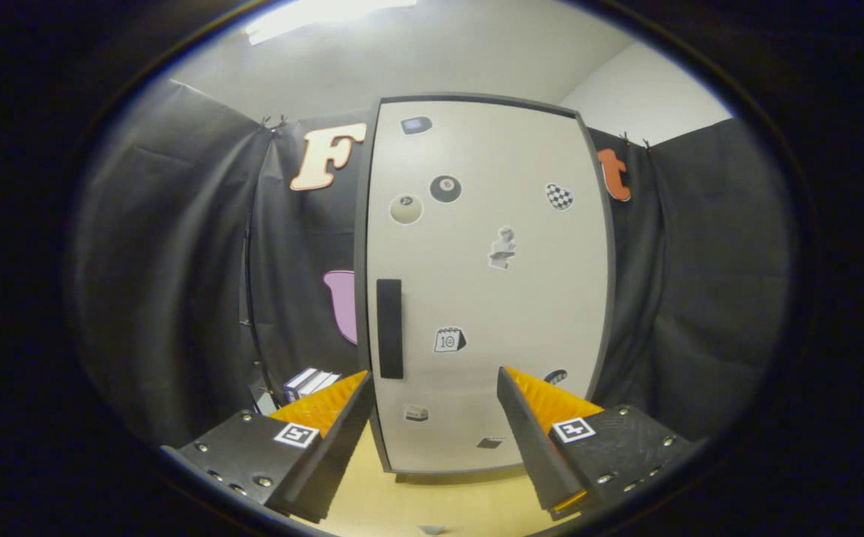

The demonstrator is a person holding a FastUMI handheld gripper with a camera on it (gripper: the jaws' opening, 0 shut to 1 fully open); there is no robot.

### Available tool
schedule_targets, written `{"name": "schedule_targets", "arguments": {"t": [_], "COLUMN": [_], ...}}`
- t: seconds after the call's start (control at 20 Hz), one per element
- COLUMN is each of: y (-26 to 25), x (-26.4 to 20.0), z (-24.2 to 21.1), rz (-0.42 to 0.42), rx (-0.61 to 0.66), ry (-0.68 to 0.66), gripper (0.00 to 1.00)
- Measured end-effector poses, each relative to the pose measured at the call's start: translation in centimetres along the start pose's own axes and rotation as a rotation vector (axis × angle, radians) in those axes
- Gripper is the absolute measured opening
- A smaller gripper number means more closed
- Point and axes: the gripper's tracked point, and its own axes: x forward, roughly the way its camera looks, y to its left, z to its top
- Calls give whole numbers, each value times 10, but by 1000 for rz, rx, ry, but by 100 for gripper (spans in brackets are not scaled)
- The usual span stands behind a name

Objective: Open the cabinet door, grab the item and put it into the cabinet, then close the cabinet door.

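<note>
The gripper [432, 440] is held level, pointing straight at the cabinet [486, 283], its 2 fingers [327, 447] spread wide with nothing between them but bare tabletop. Each finger body carries 1 square marker on its top face. The gap between the fingers is centred on the lower part of the door [492, 298].

Just under and ahead of the fingers lies the pale wooden table [432, 500], running up to the foot of the cabinet. A small greyish thing [432, 529] sits on the table at the very near edge, between the fingers; too little of it shows to tell what it is.

Beyond the left finger, beside the cabinet's left edge, stands a small box [311, 382], white and dark blue, near the cloth wall.

The cabinet stands upright on the table, door shut, light face in a dark frame. A dark vertical handle [389, 328] sits at the door's left edge, above and just right of the left fingertip. Several stickers [445, 189] dot the door.

Behind the cabinet hangs the black cloth [178, 261], with a white wall and ceiling light above.
</note>
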Motion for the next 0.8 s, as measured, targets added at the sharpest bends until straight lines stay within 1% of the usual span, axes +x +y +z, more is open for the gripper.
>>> {"name": "schedule_targets", "arguments": {"t": [0.3,0.55,0.7,0.8], "y": [29,45,49,51], "x": [50,90,111,122], "z": [-3,-4,-9,-12], "rz": [53,70,63,57], "rx": [34,54,62,61], "ry": [1,1,5,12], "gripper": [98,98,98,92]}}
